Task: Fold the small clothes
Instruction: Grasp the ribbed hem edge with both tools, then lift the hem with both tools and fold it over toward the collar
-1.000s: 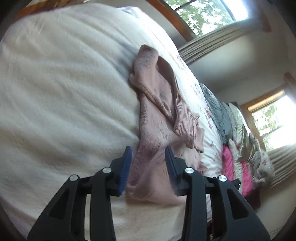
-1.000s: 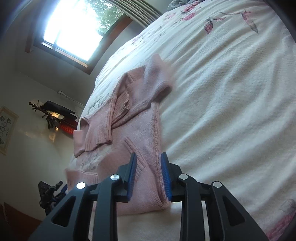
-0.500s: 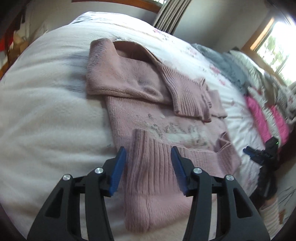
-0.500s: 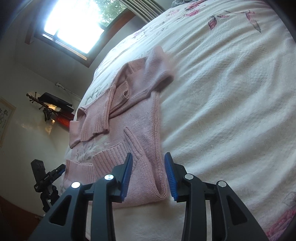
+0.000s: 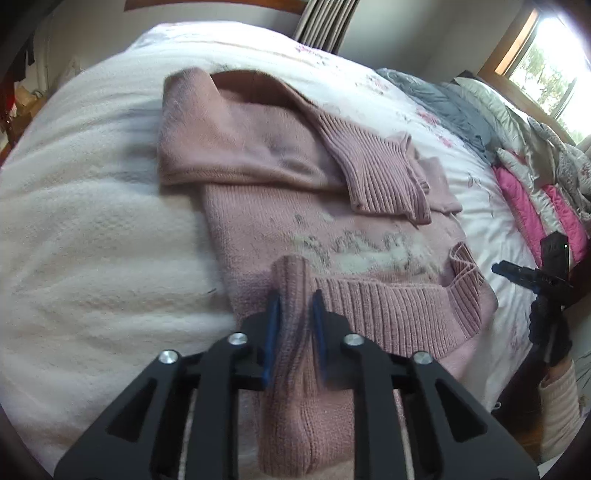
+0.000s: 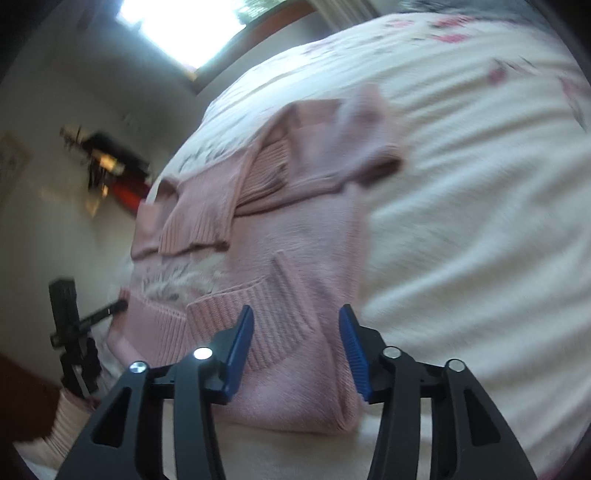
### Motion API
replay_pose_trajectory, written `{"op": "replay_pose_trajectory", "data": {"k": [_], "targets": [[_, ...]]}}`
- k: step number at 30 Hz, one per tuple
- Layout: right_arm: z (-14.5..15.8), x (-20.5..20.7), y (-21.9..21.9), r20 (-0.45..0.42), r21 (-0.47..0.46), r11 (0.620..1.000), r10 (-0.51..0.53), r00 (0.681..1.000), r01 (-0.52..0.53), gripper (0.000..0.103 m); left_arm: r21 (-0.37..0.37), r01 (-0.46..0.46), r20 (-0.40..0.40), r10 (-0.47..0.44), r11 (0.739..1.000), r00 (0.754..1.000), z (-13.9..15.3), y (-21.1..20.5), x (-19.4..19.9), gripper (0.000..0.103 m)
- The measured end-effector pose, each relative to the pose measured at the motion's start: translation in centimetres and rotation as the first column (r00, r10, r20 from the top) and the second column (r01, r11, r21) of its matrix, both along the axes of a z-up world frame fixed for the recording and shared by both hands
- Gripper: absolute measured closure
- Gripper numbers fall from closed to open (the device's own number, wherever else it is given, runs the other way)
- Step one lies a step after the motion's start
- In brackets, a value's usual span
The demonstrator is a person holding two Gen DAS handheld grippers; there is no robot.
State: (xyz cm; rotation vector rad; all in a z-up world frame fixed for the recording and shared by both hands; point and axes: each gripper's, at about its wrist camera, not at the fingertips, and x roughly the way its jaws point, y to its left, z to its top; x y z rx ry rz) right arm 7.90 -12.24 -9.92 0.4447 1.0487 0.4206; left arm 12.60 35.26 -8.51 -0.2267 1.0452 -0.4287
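A pink knitted sweater (image 5: 280, 206) lies partly folded on the white bedspread (image 5: 92, 240), with one sleeve laid across its chest. My left gripper (image 5: 296, 314) is shut on the ribbed hem at the near edge, and the cloth bunches up between the blue pads. In the right wrist view the sweater (image 6: 295, 236) stretches away from me. My right gripper (image 6: 297, 332) is open, its fingers straddling the near folded corner without pinching it. Each view shows the other gripper at its edge: the right gripper (image 5: 517, 273) and the left gripper (image 6: 70, 325).
A pile of grey clothes (image 5: 461, 107) and pink clothes (image 5: 524, 206) lies at the bed's far right. A striped sleeve (image 5: 557, 398) shows beside the bed. Bright windows (image 6: 184, 29) and a dark wall rack (image 6: 107, 158) are behind. White bedspread (image 6: 480, 221) spreads to the right.
My left gripper has swung round to face the sweater and closed on its ribbed hem. My right gripper has opened wider, letting go of the folded edge.
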Motion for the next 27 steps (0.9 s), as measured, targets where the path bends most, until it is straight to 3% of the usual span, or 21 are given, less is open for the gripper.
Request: {"op": "replay_pose_trajectory", "data": {"k": [2, 5, 7, 9, 12, 14, 15, 16, 17, 19, 23, 27], "targets": [[0.2, 0.8, 1.3, 0.004, -0.043, 0.998, 0.055, 0.998, -0.054, 0.050, 0.001, 0.016, -0.005, -0.016, 1.000, 1.000, -0.2, -0.5, 0.2, 0.063], [0.1, 2.4, 3.4, -0.001, -0.101, 0.987, 0.126, 0.992, -0.126, 0.048, 0.035, 0.028, -0.002, -0.028, 0.999, 1.000, -0.4, -1.3, 0.4, 0.060], [-0.3, 3.5, 4.9, -0.013, -0.123, 0.976, 0.179, 0.984, -0.179, 0.045, 0.054, 0.029, 0.003, -0.029, 0.998, 1.000, -0.5, -1.6, 0.4, 0.064], [-0.8, 4.3, 6.0, -0.029, -0.152, 0.965, 0.212, 0.977, -0.214, 0.043, 0.066, 0.034, 0.007, -0.035, 0.997, 0.999, -0.5, -1.7, 0.4, 0.081], [-1.8, 5.0, 7.8, -0.066, -0.269, 0.929, 0.246, 0.967, -0.254, 0.043, 0.059, 0.040, 0.009, -0.041, 0.997, 0.999, -0.5, -1.6, 0.3, 0.086], [-2.2, 4.8, 8.3, -0.066, -0.310, 0.915, 0.251, 0.966, -0.259, 0.052, 0.060, 0.039, 0.017, -0.040, 0.997, 0.999, -0.4, -1.6, 0.1, 0.087], [-2.2, 4.7, 8.3, -0.060, -0.316, 0.913, 0.252, 0.966, -0.258, 0.068, 0.058, 0.038, 0.021, -0.039, 0.998, 0.999, -0.3, -1.6, 0.0, 0.088], [-2.0, 4.4, 8.1, -0.047, -0.308, 0.917, 0.250, 0.967, -0.252, 0.086, 0.055, 0.035, 0.027, -0.037, 0.998, 0.999, -0.1, -1.5, -0.2, 0.088], [-1.8, 4.2, 7.7, -0.039, -0.272, 0.928, 0.252, 0.967, -0.253, 0.094, 0.047, 0.034, 0.035, -0.035, 0.998, 0.999, 0.1, -1.5, -0.5, 0.088], [-0.9, 3.4, 6.9, -0.005, -0.193, 0.950, 0.248, 0.969, -0.244, 0.095, 0.027, 0.034, 0.049, -0.036, 0.999, 0.998, 0.5, -1.4, -0.8, 0.089], [1.3, 1.4, 4.8, 0.073, -0.122, 0.971, 0.216, 0.974, -0.207, 0.095, -0.008, 0.033, 0.068, -0.032, 0.999, 0.997, 1.2, -1.0, -1.6, 0.089], [2.1, 0.8, 3.6, 0.089, -0.078, 0.984, 0.168, 0.982, -0.162, 0.095, -0.014, 0.034, 0.016, -0.034, 0.999, 0.999, -0.1, -1.3, -0.9, 0.088]]}}
